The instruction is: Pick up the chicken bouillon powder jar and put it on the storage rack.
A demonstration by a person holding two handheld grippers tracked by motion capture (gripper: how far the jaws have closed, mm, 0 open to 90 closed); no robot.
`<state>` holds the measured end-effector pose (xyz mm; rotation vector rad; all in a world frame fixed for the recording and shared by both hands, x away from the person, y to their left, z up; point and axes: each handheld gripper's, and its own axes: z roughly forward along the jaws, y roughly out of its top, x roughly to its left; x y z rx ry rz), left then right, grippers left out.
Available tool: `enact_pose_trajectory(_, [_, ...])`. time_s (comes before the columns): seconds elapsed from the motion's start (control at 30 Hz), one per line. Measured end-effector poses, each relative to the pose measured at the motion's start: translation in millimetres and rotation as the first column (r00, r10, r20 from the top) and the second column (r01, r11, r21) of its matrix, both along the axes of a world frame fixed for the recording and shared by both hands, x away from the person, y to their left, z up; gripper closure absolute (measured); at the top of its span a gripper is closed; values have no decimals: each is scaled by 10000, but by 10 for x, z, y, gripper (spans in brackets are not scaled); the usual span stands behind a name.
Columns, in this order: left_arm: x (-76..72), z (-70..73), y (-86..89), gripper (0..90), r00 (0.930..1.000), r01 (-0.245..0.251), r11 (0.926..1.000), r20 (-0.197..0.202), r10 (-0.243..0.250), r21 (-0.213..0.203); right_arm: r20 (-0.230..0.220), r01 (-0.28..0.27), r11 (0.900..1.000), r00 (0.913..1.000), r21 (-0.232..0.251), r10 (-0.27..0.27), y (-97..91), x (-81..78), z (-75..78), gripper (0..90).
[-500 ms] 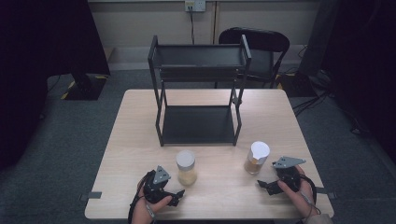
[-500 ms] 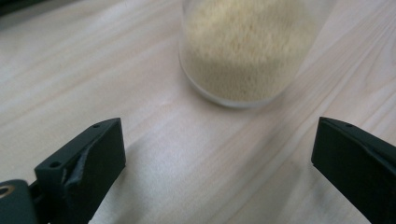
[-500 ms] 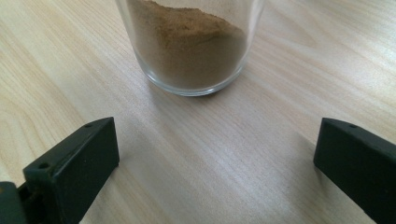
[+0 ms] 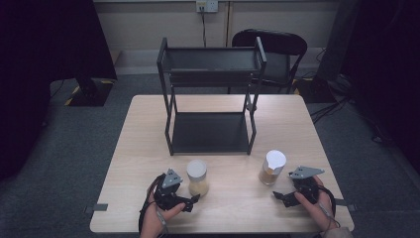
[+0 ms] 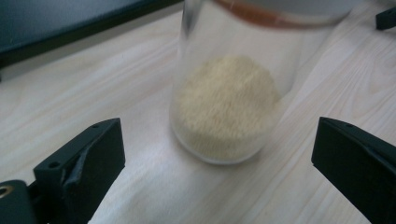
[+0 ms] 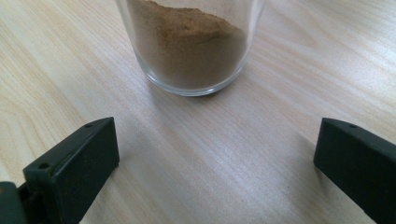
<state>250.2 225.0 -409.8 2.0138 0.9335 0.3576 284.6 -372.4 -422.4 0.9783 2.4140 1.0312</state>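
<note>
At the frame's bottom, your left gripper (image 4: 192, 200) and right gripper (image 4: 277, 195), both spread wide and empty, face 2 jars, the pale-grain jar (image 4: 197, 177) and the brown-powder jar (image 4: 272, 167), neither grasped nor on the rack (image 4: 210, 99).

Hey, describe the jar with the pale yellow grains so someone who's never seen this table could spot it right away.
Start at the black two-tier shelf rack on the wooden table; two glass jars stand in front of it. The jar with the pale yellow grains is the one nearer the left gripper. Its neighbour, the brown powder jar, holds darker brown contents.
</note>
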Motion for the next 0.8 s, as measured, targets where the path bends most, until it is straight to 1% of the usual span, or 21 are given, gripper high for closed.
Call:
enact_pose_trajectory(0.17, [33, 56, -39, 20, 9999, 46, 9999, 160, -44, -98, 2, -1, 10000, 10000, 0, 1, 0, 0, 0, 0])
enact_pose_trajectory(0.3, [92, 101, -97, 20, 9995, 152, 9998, 289, -148, -119, 0, 0, 10000, 10000, 2, 0, 0, 0, 0, 0])
enact_pose_trajectory(0.37, [134, 109, -113, 20, 9993, 221, 9995, 301, -214, -210, 2, -2, 10000, 10000, 1, 2, 0, 0, 0, 0])
enact_pose_trajectory(0.43, [154, 110, -131, 29, 9990, 246, 9992, 390, -233, -317, 3, -2, 10000, 10000, 3, 2, 0, 0, -1, 0])
enact_pose_trajectory(0.53, [184, 114, -145, 43, 9989, 272, 9987, 402, -255, -441, -1, 1, 10000, 10000, 2, -1, 0, 0, 0, 0])
enact_pose_trajectory(0.57, [221, 121, -161, 65, 9986, 363, 9980, 391, -343, -514, 0, 0, 10000, 10000, 1, 0, 0, 0, 0, 0])
enact_pose_trajectory(0.67, [238, 131, -184, 76, 9983, 385, 9977, 458, -359, -565, 2, -1, 10000, 10000, 2, 1, 0, 0, 0, 0])
enact_pose_trajectory(0.7, [261, 142, -195, 106, 9976, 506, 9969, 511, -476, -602, 2, -1, 10000, 10000, 1, 1, 0, 0, 0, 0])
enact_pose_trajectory(0.77, [278, 154, -215, 116, 9977, 502, 9968, 490, -472, -617, -1, 1, 10000, 10000, 3, -1, 0, 0, 0, 0])
enact_pose_trajectory(0.8, [294, 163, -222, 140, 9973, 572, 9967, 491, -544, -570, -1, 1, 10000, 10000, 2, -1, 0, 0, 0, 0])
